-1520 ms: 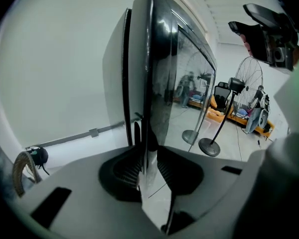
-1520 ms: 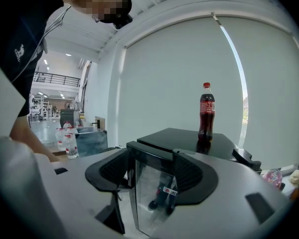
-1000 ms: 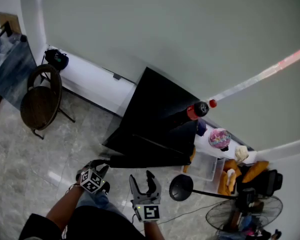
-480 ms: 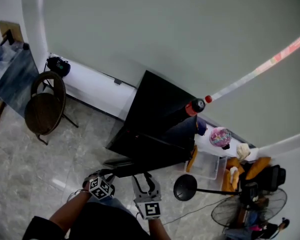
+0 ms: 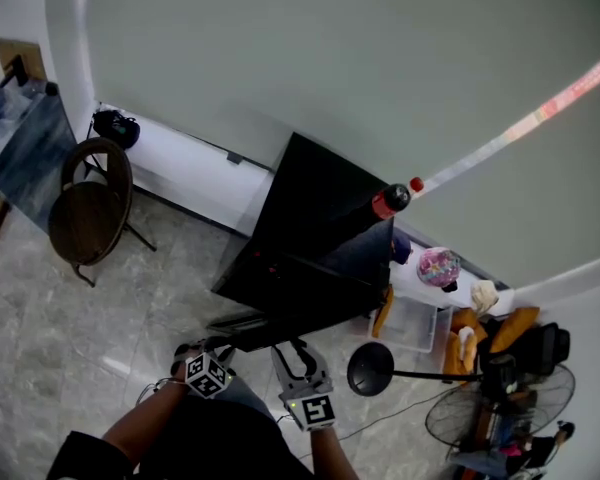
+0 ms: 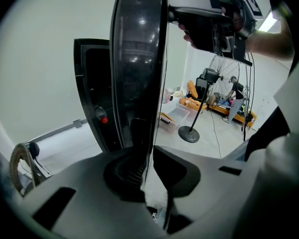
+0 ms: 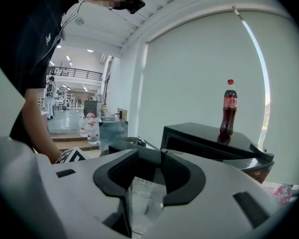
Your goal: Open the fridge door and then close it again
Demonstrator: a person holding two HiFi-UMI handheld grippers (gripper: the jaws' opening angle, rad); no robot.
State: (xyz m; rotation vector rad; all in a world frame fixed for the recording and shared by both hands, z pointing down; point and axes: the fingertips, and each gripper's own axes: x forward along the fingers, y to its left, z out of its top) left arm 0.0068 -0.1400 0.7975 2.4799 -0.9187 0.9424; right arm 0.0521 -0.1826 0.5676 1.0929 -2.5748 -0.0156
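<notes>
The black mini fridge (image 5: 320,218) stands against the pale wall with a cola bottle (image 5: 390,200) on top. Its door (image 5: 280,320) hangs open toward me. In the left gripper view the door's edge (image 6: 139,59) runs up between the jaws of my left gripper (image 6: 147,158), which is shut on it; the fridge body (image 6: 94,98) lies behind. In the head view the left gripper (image 5: 205,356) is at the door's left end. My right gripper (image 5: 298,356) hovers beside it, apart from the door. Its jaws (image 7: 147,171) have just been closing, with nothing between them. The fridge (image 7: 214,146) and bottle (image 7: 229,108) lie ahead of it.
A round chair (image 5: 88,208) stands left by a white ledge (image 5: 180,163). Right of the fridge are a round black stand base (image 5: 368,368), a clear plastic bin (image 5: 412,326), a fan (image 5: 480,418) and clutter. Water bottles (image 7: 89,126) stand on a step further off.
My left gripper has shifted a little to the right with the door edge. The right gripper's jaws have narrowed and it has edged toward the door.
</notes>
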